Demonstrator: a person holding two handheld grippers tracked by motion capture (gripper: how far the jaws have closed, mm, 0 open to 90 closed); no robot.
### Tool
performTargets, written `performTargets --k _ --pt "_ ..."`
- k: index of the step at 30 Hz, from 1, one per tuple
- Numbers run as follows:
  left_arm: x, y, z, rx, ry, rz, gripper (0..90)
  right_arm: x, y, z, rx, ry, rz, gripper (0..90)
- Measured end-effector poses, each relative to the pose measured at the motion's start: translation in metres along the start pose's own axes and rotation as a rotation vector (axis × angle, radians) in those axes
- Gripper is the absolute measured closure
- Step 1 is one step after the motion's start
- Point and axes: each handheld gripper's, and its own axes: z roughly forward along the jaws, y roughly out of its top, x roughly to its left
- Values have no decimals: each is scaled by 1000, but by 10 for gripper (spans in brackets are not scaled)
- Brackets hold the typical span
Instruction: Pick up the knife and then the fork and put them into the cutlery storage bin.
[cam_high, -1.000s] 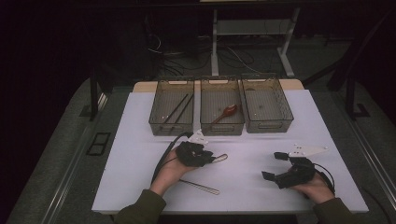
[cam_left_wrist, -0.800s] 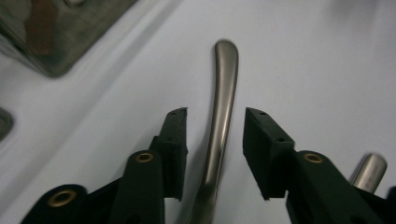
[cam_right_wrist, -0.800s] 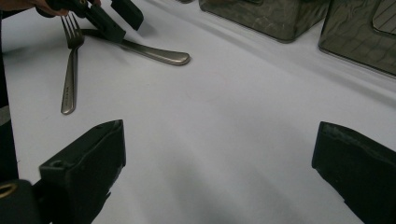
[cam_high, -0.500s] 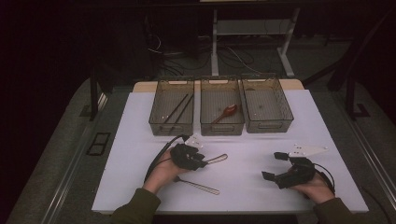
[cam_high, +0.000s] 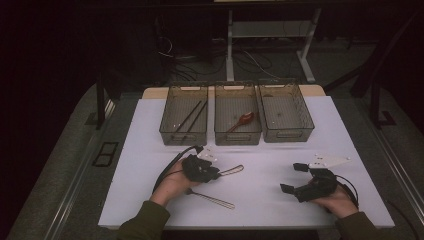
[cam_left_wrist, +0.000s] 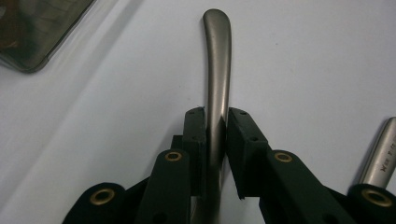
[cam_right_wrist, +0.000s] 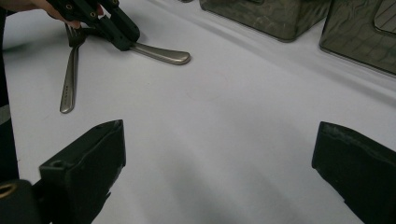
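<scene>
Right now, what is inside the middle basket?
The middle basket holds one red spoon, lying slantwise on its floor. Its near end sits behind the front wall, so how far it reaches there cannot be made out.

table (cam_high: 150, 150): white | bins (cam_high: 235, 137): smoky grey | spoon (cam_high: 241, 120): red

Left gripper (cam_high: 214, 172) low on the white table (cam_high: 270, 200), jaws just closing onto a metal handle (cam_left_wrist: 217, 84), right gripper (cam_high: 295, 177) resting wide open toward the table's right edge
</scene>
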Motion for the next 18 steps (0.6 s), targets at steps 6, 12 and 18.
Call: performTargets --k 6,12,18 --pt "2 1 0 11 -8 -3 779 0 0 0 -1 2 -1 22" --pt "3 2 0 19 -14 3 792 -1 1 0 4 23 0 21" --pt "7 5 0 33 -31 7 793 -1 1 0 0 29 -2 21"
